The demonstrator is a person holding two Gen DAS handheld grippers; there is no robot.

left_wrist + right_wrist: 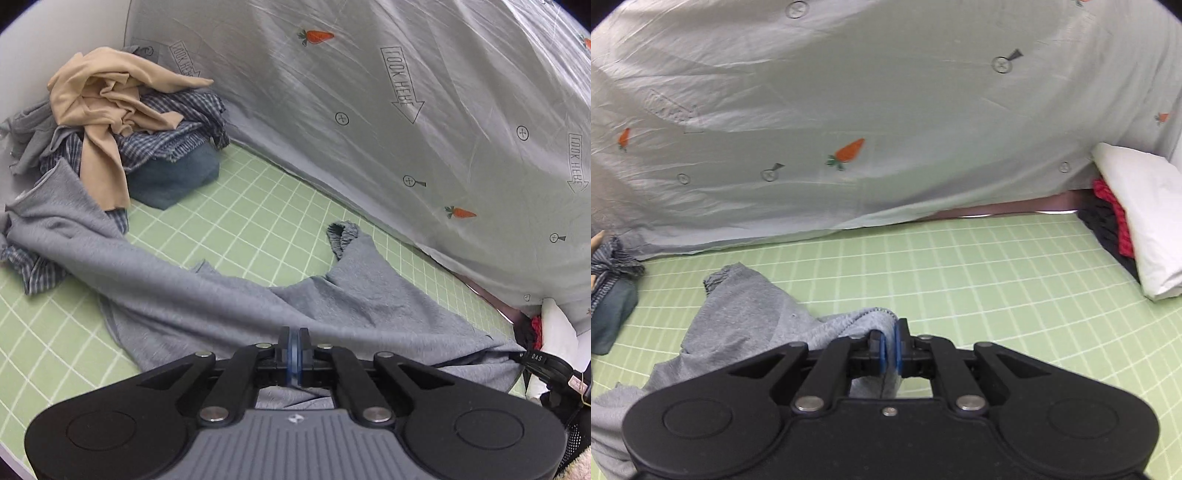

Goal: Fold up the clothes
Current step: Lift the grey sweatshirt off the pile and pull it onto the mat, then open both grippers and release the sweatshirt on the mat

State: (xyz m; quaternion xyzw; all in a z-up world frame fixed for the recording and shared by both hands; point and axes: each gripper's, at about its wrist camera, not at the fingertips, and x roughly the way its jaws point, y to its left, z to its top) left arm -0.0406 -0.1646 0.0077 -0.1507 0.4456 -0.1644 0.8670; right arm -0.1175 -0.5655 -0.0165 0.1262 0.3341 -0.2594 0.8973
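Left gripper point(294, 338) and right gripper point(889, 332) each clench the grey knit garment point(229, 295), stretched lengthwise between them.

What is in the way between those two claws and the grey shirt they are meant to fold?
Nothing visible. Each claw is shut on the grey shirt itself: the left claw on one edge, the right claw on another. The green mat ahead lies bare; the clothes pile sits off to the side.

sheet point(369, 110): "LOOK HERE" arrows, mirrored | strap point(535, 357): "DAS"
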